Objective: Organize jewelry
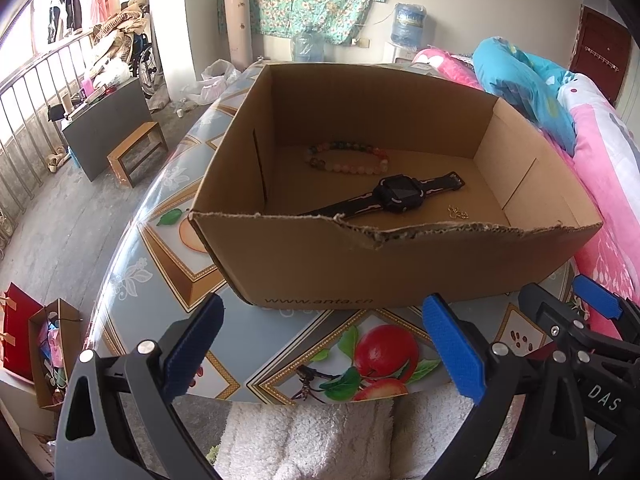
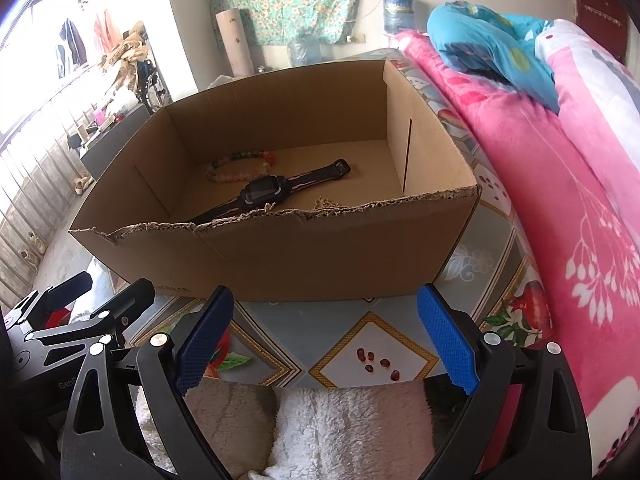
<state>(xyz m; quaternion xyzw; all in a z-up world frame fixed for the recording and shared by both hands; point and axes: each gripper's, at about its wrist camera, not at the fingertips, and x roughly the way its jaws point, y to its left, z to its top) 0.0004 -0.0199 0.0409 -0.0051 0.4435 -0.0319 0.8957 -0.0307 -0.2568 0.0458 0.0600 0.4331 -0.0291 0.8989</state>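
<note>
We are looking at the jewelry lying on the floor of the cardboard box (image 1: 400,264): a bead bracelet (image 1: 347,157) toward the back, a black watch (image 1: 394,196) across the middle, a small gold chain (image 1: 457,212) near the front wall. Both the left gripper (image 1: 328,344) and the right gripper (image 2: 324,336) are hovering spread and empty before the box. To reach in cleanly, we are judging it best to clear the torn front rim from above.
</note>
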